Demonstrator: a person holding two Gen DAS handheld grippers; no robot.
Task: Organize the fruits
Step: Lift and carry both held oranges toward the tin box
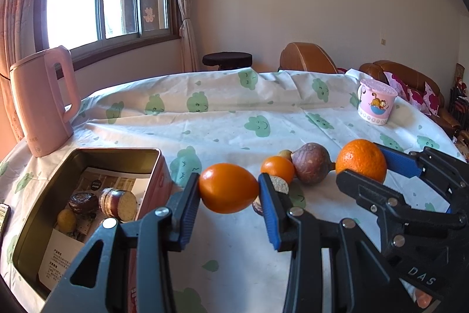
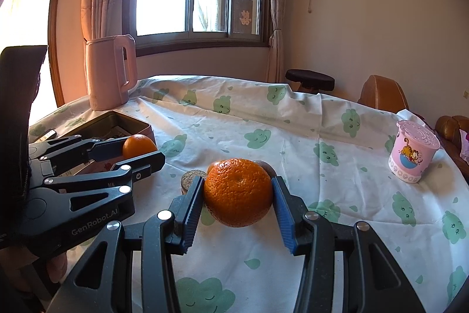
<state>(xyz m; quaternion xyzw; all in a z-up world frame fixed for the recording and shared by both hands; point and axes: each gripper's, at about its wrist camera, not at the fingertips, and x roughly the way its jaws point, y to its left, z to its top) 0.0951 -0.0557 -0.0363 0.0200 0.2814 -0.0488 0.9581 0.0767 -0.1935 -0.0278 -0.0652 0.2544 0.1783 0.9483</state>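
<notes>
My left gripper (image 1: 228, 189) is shut on a smooth oval orange fruit (image 1: 227, 187), held above the cloth just right of the open metal tin (image 1: 88, 154). The tin holds a dark round fruit (image 1: 83, 203), a cut purple piece (image 1: 118, 203) and a small yellow fruit (image 1: 66, 220). My right gripper (image 2: 238, 195) is shut on a big dimpled orange (image 2: 238, 191), which also shows in the left wrist view (image 1: 361, 160). On the cloth lie a small orange (image 1: 277, 168), a purple-brown fruit (image 1: 310, 163) and a cut slice (image 2: 192, 178).
A pink kettle (image 1: 41, 101) stands behind the tin at the table's far left. A pink cartoon mug (image 2: 411, 156) stands at the right. The table is covered by a white cloth (image 1: 222, 119) with green prints. A brown sofa (image 1: 410, 78) lies beyond.
</notes>
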